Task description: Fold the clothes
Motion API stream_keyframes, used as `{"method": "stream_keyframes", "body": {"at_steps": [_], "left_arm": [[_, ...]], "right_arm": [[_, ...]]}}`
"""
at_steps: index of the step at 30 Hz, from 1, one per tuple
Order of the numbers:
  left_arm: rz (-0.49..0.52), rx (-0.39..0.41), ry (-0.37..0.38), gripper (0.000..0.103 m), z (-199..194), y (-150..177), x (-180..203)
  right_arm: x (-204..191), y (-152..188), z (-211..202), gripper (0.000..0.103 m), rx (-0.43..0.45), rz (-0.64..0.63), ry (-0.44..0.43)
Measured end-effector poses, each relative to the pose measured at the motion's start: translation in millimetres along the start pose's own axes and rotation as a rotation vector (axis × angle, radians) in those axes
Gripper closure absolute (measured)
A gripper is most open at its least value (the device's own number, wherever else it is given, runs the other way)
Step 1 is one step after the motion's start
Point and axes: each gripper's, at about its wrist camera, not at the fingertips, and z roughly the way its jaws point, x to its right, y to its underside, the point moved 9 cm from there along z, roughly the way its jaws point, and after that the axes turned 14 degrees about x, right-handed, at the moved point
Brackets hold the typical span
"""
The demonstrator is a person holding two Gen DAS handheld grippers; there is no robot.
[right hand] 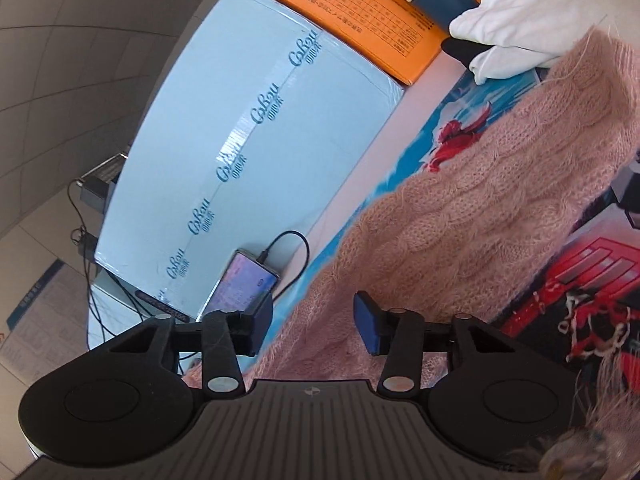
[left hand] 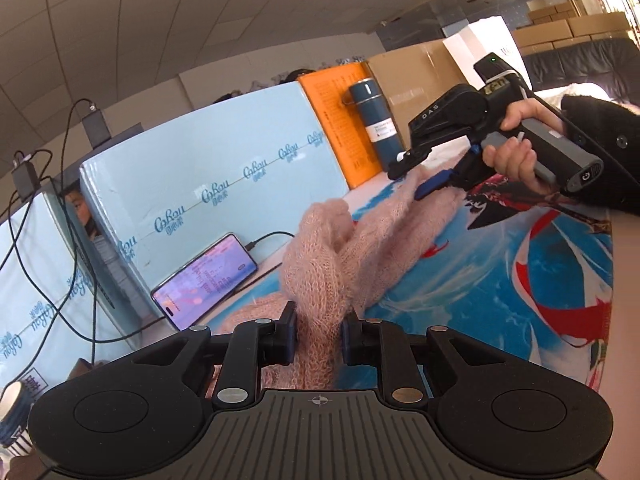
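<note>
A fuzzy pink knitted sweater (left hand: 340,256) lies stretched over a printed blue, red and white table cover (left hand: 520,280). My left gripper (left hand: 319,338) is shut on a bunched part of the sweater and holds it lifted. My right gripper (left hand: 416,178) shows in the left wrist view at the sweater's far end, held by a hand. In the right wrist view my right gripper (right hand: 314,330) is open, its jaws apart just above the sweater (right hand: 480,208), with no cloth between them.
Light blue boxes (left hand: 208,184) stand along the back. A charging phone (left hand: 204,280) leans on them. An orange box (left hand: 340,120), a blue vacuum bottle (left hand: 376,116) and a folded white cloth (right hand: 532,12) sit at the far end.
</note>
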Motion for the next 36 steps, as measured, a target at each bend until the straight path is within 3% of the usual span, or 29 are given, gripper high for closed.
{"method": "stream_keyframes", "body": {"at_steps": [2, 4, 12, 16, 21, 23, 24, 25, 26, 28, 29, 32, 36], "left_arm": [[-0.001, 0.004, -0.008, 0.084, -2, 1, -1], [-0.005, 0.014, -0.022, 0.084, -5, 1, -3], [-0.058, 0.052, -0.060, 0.084, -24, -1, -20], [-0.047, 0.039, -0.020, 0.084, -30, 5, -18], [-0.008, -0.060, 0.018, 0.083, -39, 22, -12], [-0.002, -0.097, 0.026, 0.083, -45, 30, -11], [0.002, -0.113, 0.025, 0.078, -47, 33, -11], [0.003, -0.135, 0.026, 0.077, -50, 38, -12], [-0.008, -0.149, 0.031, 0.074, -53, 41, -13], [-0.047, -0.141, 0.043, 0.061, -61, 41, -16], [-0.073, -0.122, 0.047, 0.046, -65, 39, -18], [-0.145, -0.092, 0.032, 0.019, -76, 36, -23], [-0.143, -0.112, -0.015, 0.017, -79, 41, -23]], "right_arm": [[0, 3, -4, 0.090, 0.018, -0.032, 0.028], [-4, 4, -14, 0.095, 0.045, -0.069, 0.035], [-34, 27, -119, 0.096, 0.178, -0.207, 0.001], [-29, 53, -159, 0.096, 0.164, -0.237, 0.033], [-16, 82, -178, 0.095, 0.091, -0.271, 0.061], [-12, 78, -186, 0.086, 0.113, -0.271, 0.059], [-9, 75, -189, 0.079, 0.127, -0.272, 0.063], [-2, 64, -192, 0.061, 0.176, -0.275, 0.103], [5, 52, -195, 0.055, 0.224, -0.280, 0.144], [25, 24, -196, 0.045, 0.314, -0.312, 0.255], [34, 11, -194, 0.039, 0.344, -0.323, 0.320], [56, -16, -187, 0.039, 0.394, -0.367, 0.477], [69, -29, -168, 0.038, 0.371, -0.457, 0.592]]}}
